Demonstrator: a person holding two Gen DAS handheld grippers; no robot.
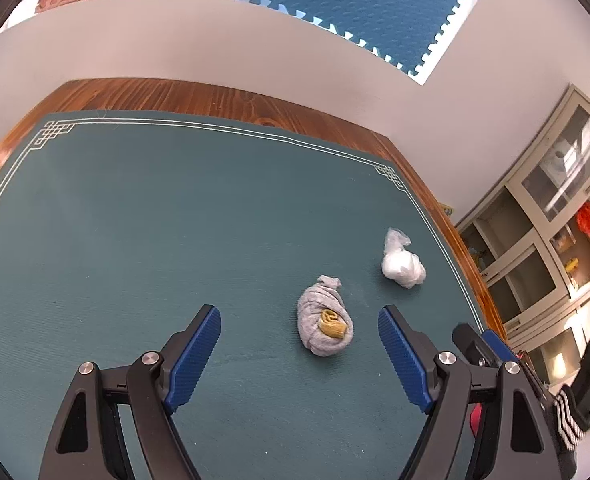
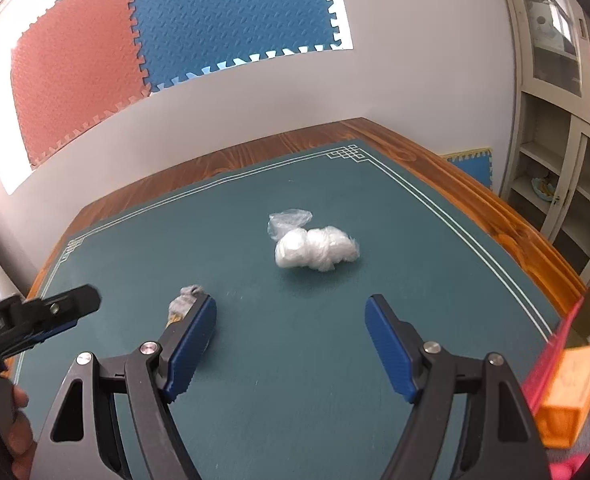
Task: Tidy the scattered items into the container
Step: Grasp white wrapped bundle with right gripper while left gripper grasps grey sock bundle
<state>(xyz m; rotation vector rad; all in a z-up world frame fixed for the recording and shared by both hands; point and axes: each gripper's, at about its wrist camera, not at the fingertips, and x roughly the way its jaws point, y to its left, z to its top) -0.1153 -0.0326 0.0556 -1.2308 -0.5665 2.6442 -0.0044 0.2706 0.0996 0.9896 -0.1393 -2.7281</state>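
A rolled grey sock bundle [image 1: 325,326] with a mustard patch lies on the green mat [image 1: 135,220], just ahead of my left gripper [image 1: 299,316], whose blue pads stand open and apart from it. Farther right lies a crumpled clear plastic bag [image 1: 401,262]. In the right wrist view that plastic bag [image 2: 315,246] sits ahead of my right gripper [image 2: 291,306], open with nothing between its fingers. The grey sock [image 2: 185,304] peeks out behind the right gripper's left finger [image 2: 193,340]. A pink container [image 2: 563,344] with an orange box [image 2: 569,394] in it shows at the lower right edge.
The mat covers a wooden table [image 2: 495,208] standing against a white wall. A beige shelf cabinet [image 1: 543,232] stands to the right. Red and blue foam tiles [image 2: 167,32] hang on the wall. The left gripper's tip [image 2: 55,308] and a hand [image 2: 15,420] show at the right view's left edge.
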